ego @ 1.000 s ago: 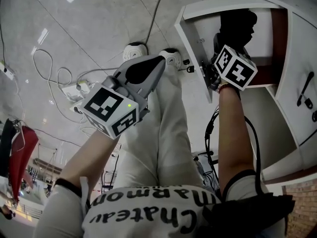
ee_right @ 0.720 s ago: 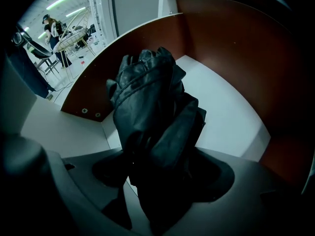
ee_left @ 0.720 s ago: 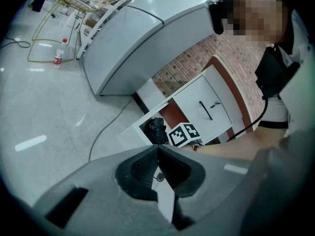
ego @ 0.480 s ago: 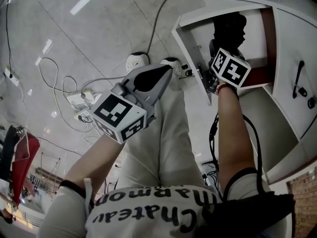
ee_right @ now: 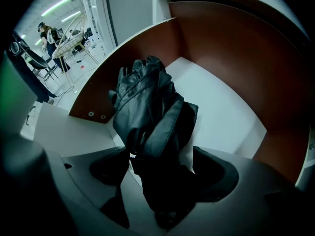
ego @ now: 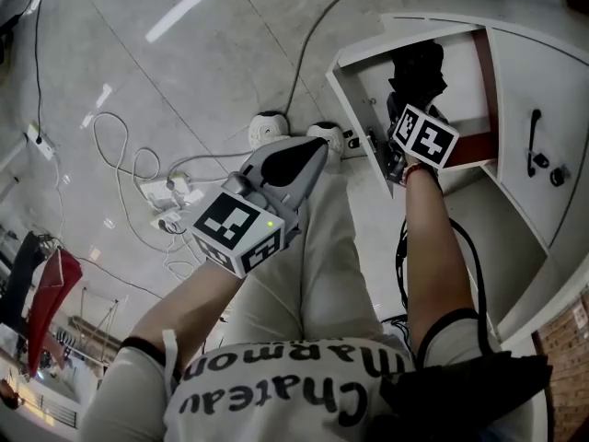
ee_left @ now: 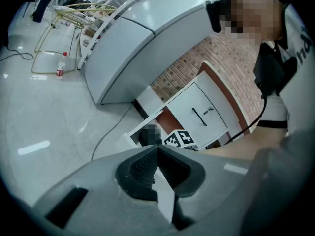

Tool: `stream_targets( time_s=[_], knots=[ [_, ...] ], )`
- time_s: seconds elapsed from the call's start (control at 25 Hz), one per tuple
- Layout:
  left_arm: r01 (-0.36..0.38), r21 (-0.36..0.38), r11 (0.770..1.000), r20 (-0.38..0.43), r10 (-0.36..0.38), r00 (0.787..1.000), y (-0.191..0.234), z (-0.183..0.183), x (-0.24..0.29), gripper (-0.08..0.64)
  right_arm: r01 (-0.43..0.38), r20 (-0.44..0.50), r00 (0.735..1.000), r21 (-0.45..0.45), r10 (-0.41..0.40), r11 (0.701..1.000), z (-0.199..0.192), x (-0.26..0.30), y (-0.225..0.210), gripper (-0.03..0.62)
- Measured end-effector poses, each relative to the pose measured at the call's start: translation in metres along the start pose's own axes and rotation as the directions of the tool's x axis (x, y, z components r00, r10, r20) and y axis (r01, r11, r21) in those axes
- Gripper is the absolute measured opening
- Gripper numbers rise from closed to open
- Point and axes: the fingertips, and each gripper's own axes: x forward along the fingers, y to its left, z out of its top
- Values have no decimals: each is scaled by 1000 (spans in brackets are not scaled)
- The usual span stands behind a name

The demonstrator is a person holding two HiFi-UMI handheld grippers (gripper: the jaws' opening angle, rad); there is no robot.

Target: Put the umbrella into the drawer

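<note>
Right tongs (ego: 406,122) over the open drawer (ego: 354,86), and they have just been spreading: they stood narrower 1 second back, and now the pads sit wide. The right gripper view shows it best. The folded black umbrella (ee_right: 147,107) stands up between the 2 pads of the right tongs (ee_right: 162,181), with a sliver of light on each side of it, so nothing is pinching it. The umbrella (ego: 416,67) is inside the drawer, as it was in both earlier frames. Its bunched fabric leans toward the brown back wall and its lower end sits on the white drawer floor (ee_right: 226,117).

The right hand has hardly shifted over the drawer. The head view itself has swung, so the cabinet door handle (ego: 534,141) now sits higher and further in from the edge than before.

Left tongs (ego: 317,147) are out over the floor above the person's legs, well apart from the drawer. In the left gripper view the left tongs (ee_left: 157,149) are pressed together at the tips, with nothing in them.

Around them, white cables (ego: 120,155) loop across the grey floor beside a power strip (ego: 170,191), and a dark cable (ego: 322,26) runs toward the cabinet. A black cable (ego: 402,247) hangs along the right forearm. The drawer's white side wall is just beside the right tongs.
</note>
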Motion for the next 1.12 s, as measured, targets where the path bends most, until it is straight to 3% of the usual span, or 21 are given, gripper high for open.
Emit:
stream_targets(
  time_s=[0.4, 0.8, 1.12],
  knots=[
    [-5, 11, 1000, 20, 4, 1000, -47, 55, -18, 15, -72, -107, 992, -37, 68, 997, 2, -25, 14, 348],
    [-31, 35, 999, 108, 27, 994, -107, 112, -42, 15, -137, -58, 990, -107, 132, 985, 42, -102, 25, 348],
    [23, 132, 991, 123, -40, 992, -180, 157, -69, 15, -210, -17, 978, -113, 210, 971, 58, -196, 32, 347]
  ],
)
